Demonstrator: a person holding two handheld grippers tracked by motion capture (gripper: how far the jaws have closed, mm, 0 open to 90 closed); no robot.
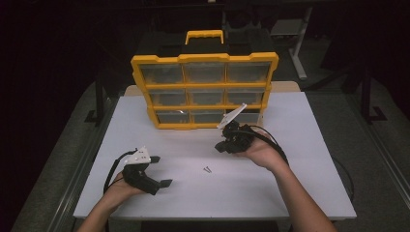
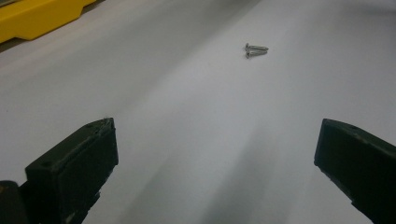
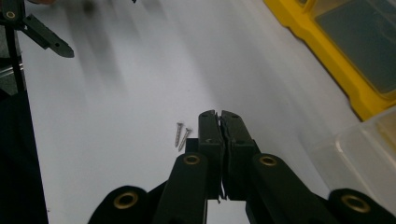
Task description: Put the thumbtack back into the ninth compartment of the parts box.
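High view – table: The white table (image 1: pixel 290 193) carried a yellow drawer organiser (image 1: pixel 205 91) at its far edge and two small screws (image 1: pixel 207 169) near the centre, lying side by side and touching or nearly so.
High view – left claw: The left claw (image 1: pixel 159 171) hovered at the near left, jaws spread, pointing right toward the screws.
High view – right claw: The right claw (image 1: pixel 221 146) was held just beyond and right of the screws, in front of the organiser.
Left gripper view – state: Both jaws stood wide apart with nothing between them.
Left gripper view – target: The screws (image 2: pixel 256 50) lay well ahead and slightly right of the claw's centre line, long axes running crosswise to it.
Right gripper view – state: The right claw (image 3: pixel 219 114) was pressed together and held nothing.
Right gripper view – target: The screws (image 3: pixel 181 135) lay just left of the jaw tips, long axes roughly parallel to the jaws.
Right gripper view – surroundings: The left claw (image 3: pixel 51 42) showed far off.
Judgement: The right claw was clearly nearer; it would need to spread before any pickup.
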